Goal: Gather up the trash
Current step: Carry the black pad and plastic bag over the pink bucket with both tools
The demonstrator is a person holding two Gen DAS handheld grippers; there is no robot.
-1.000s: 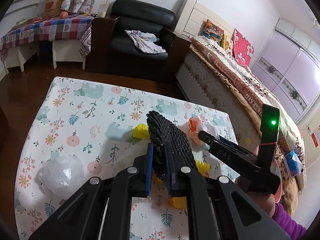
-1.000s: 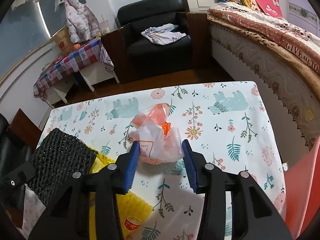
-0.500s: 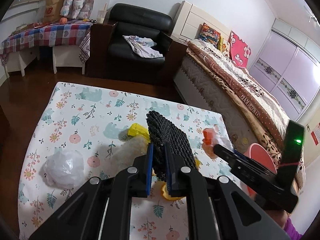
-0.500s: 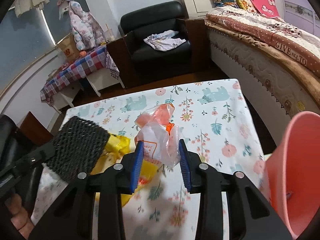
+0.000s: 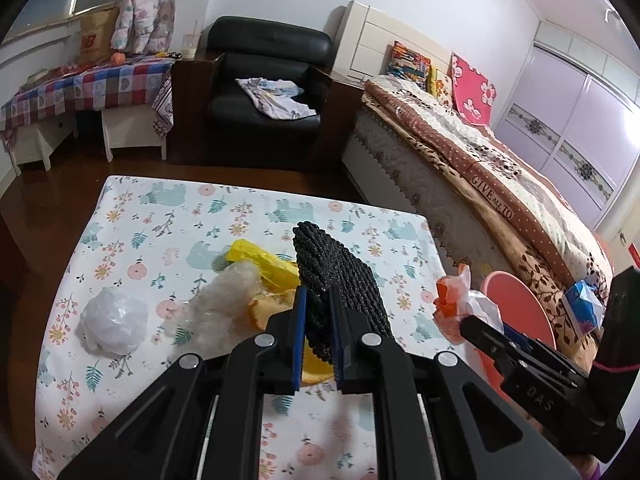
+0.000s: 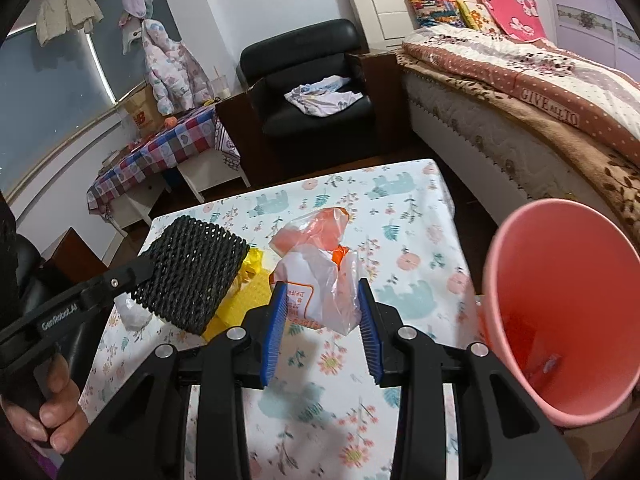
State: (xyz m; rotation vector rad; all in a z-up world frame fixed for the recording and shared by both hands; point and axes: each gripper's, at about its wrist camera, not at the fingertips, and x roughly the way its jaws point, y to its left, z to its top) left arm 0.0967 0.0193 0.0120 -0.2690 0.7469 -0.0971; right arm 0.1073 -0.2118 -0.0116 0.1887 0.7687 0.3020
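The left gripper [image 5: 318, 332] pinches a black foam net [image 5: 336, 280]; the right gripper [image 6: 322, 328] clamps a crinkled orange-and-clear plastic bag [image 6: 316, 276].

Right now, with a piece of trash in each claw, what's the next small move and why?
Probably carry the right claw sideways over the pink bin beside the table and drop the plastic bag it grips. The bin's mouth gapes close by on that side. The left claw, pinching the black foam net, can follow.

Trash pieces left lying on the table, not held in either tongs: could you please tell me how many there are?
3, maybe more hidden: clear plastic ball near the left edge, whitish wad beside it, yellow bag with orange peel partly behind the held net.
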